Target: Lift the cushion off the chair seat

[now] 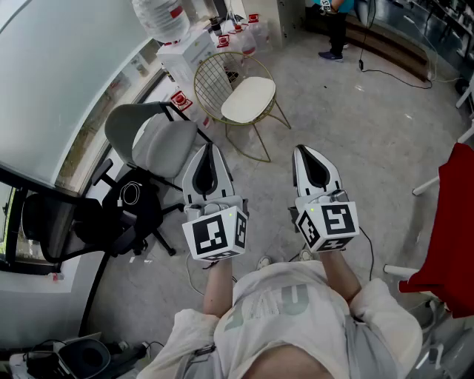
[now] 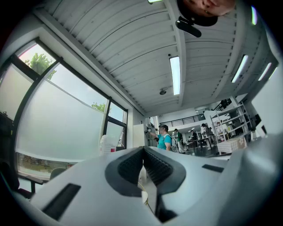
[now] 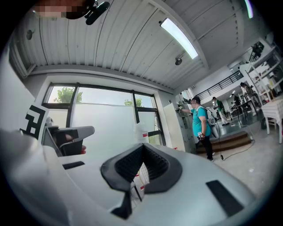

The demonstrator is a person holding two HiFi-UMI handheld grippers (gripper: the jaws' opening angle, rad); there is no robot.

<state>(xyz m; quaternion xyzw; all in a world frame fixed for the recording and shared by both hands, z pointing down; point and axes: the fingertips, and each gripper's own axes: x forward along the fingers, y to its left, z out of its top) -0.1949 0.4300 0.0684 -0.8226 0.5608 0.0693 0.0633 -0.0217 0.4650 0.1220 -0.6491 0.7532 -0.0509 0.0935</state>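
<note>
A cream cushion lies on the seat of a gold wire chair on the floor ahead, in the head view. My left gripper and right gripper are held side by side in the air, well short of the chair and pointing toward it. Both touch nothing. In the left gripper view the left gripper has its jaws pressed together, empty. The right gripper is likewise shut with nothing held; a bit of wire mesh shows below its tips.
A grey office chair and a black one carrying a cable stand at the left by the window. White boxes and a water bottle sit behind the wire chair. A red chair is at right. A person stands far off.
</note>
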